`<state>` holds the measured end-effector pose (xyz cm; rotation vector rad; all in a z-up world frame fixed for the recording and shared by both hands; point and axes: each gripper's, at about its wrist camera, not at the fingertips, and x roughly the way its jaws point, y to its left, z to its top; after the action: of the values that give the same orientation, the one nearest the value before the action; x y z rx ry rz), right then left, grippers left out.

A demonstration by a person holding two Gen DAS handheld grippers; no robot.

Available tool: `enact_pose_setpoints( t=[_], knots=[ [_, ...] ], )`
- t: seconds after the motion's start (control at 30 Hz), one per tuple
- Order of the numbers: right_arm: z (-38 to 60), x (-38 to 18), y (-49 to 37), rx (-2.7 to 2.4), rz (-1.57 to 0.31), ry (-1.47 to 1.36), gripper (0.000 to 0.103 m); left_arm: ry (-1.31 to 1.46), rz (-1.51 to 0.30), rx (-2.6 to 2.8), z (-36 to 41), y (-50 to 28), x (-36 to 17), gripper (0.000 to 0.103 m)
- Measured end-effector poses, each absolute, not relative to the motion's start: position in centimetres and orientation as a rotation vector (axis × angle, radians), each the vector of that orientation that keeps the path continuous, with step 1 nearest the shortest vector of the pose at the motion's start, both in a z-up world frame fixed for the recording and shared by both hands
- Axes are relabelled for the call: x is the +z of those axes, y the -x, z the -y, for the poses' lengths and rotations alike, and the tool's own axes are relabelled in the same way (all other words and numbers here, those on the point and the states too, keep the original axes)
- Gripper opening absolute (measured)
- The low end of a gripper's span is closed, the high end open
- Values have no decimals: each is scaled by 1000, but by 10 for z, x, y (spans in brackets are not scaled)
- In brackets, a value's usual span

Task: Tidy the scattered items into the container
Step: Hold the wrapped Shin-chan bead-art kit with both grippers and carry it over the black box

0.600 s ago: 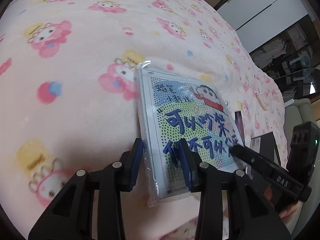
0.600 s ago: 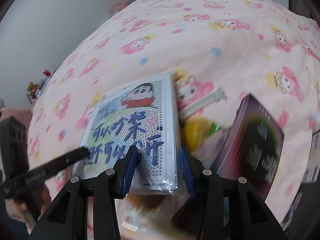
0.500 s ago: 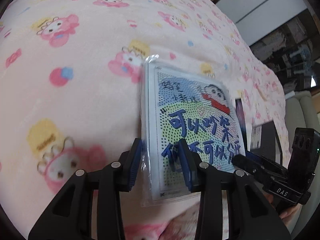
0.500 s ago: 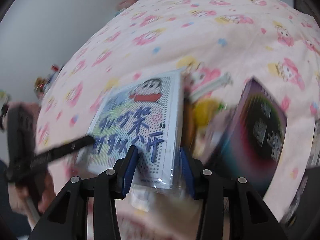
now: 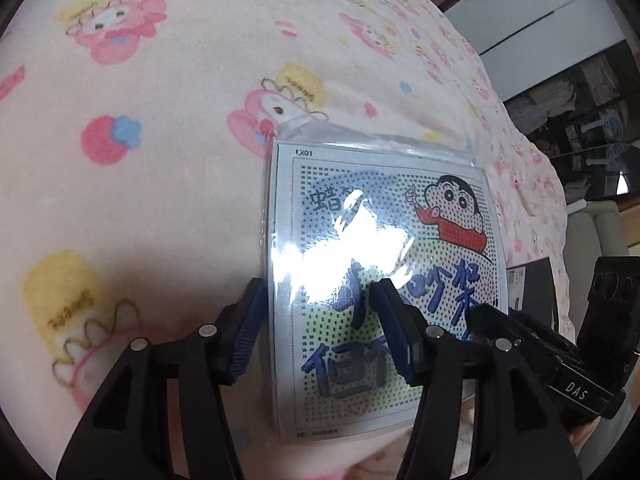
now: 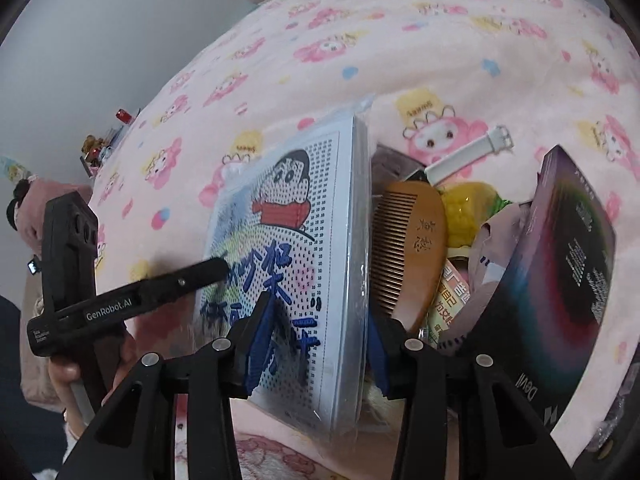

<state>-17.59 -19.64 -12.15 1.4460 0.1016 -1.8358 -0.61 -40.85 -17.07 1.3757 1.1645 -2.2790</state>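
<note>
Right gripper [image 6: 316,336]: clamping the bagged cartoon kit [image 6: 304,264], lower centre.
Left gripper [image 5: 320,328]: spread loosely around kit's left edge, not pressing.
Behind kit: comb [image 6: 416,248], dark box [image 6: 560,272] lying on pink blanket [image 6: 400,40].

Bed under pink cartoon-print blanket [image 5: 200,80] fills both views. Plain grey wall [image 6: 100,32] behind the bed, small trinkets [image 6: 102,144] at its edge. White cabinet doors [image 5: 540,20] and dark cluttered shelves [image 5: 592,120] on the other side.
</note>
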Motion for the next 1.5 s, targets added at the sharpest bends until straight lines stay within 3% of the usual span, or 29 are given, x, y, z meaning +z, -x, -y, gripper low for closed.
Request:
enact_pose_setpoints(
  t=[0.4, 0.53, 0.8, 1.17, 1.4, 1.5],
  knots=[
    [73, -15, 123, -2042, -4, -1222, 38, -1367, -1016, -2690, 297, 18, -56, 53],
    [-6, 0, 108, -2144, 65, -1229, 38, -1448, -956, -2814, 234, 58, -45, 53],
    [-140, 10, 123, -2335, 200, -1238, 38, -1665, -671, -2911, 98, 153, -47, 53],
    [-257, -42, 193, -2429, 351, -1367, 38, -1870, -480, -2876, -6, 233, -90, 54],
    [-281, -98, 209, -2339, 463, -1523, 39, -1909, -233, -2817, -37, 236, -122, 54],
    [-285, -113, 210, -2266, 535, -1555, 34, -1925, -196, -2862, -46, 232, -120, 52]
  ],
)
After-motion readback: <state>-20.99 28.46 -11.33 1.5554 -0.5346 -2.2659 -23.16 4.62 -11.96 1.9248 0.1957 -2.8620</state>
